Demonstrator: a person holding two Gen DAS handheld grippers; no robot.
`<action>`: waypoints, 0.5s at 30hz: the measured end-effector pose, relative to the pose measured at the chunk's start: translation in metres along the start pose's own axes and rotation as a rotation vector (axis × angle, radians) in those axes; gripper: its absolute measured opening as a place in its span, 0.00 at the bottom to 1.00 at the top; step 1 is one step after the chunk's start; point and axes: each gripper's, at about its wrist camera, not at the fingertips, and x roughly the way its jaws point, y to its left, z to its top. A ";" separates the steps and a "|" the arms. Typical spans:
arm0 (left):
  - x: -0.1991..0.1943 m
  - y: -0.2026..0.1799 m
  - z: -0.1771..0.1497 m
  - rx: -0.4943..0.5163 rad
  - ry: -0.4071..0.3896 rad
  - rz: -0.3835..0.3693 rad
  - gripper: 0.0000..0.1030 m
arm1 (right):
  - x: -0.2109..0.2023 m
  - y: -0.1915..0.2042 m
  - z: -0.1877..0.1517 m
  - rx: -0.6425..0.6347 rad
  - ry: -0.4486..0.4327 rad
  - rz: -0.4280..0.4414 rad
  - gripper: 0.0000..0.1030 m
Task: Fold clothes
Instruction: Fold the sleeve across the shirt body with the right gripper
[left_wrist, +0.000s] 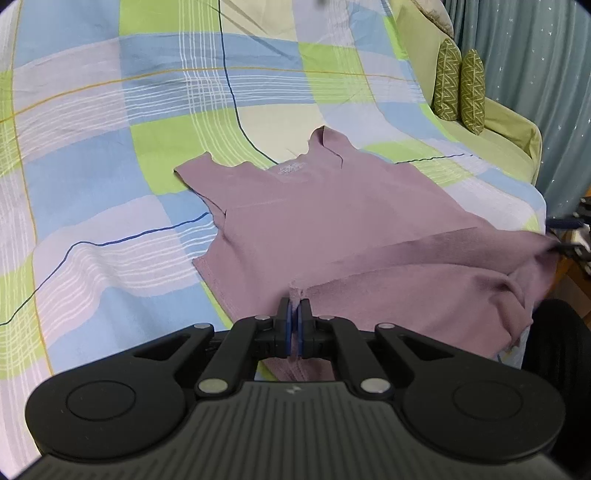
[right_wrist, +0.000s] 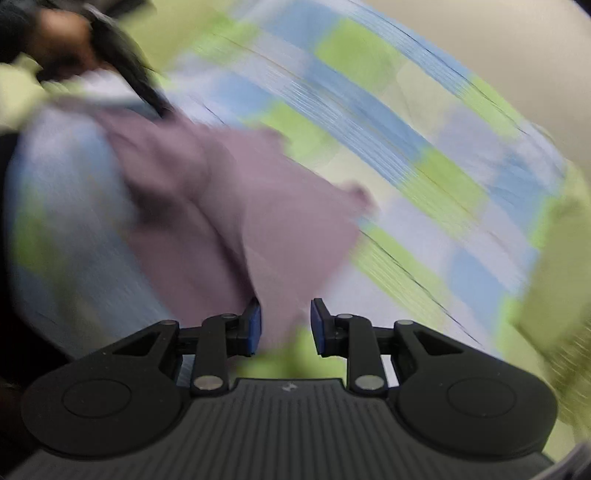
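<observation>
Left wrist view — checked bedsheet (left_wrist: 110, 147), green cushions (left_wrist: 460, 88), starry curtain (left_wrist: 535, 74).

Open bedspread to the left, clutter to the right

I see bare checked bedspread (left_wrist: 110, 147) left of the mauve top (left_wrist: 332, 221) and toward the far edge; two patterned cushions (left_wrist: 460, 88) and a curtain (left_wrist: 535, 92) crowd its right edge.

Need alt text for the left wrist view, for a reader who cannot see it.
The left hand-held gripper is shut on the near hem of a mauve sleeveless top lying on a blue, green and lilac checked bedsheet. Two olive patterned cushions stand at upper right before a teal curtain.
</observation>
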 end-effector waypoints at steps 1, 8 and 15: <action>0.000 -0.002 0.001 0.011 0.002 0.003 0.01 | 0.001 -0.011 0.000 0.077 0.002 0.023 0.21; 0.000 -0.001 0.004 0.031 0.001 0.017 0.01 | -0.019 0.009 0.008 -0.070 -0.083 0.265 0.21; 0.003 -0.002 0.004 0.040 0.017 0.005 0.01 | -0.009 0.056 -0.002 -0.411 -0.013 0.300 0.21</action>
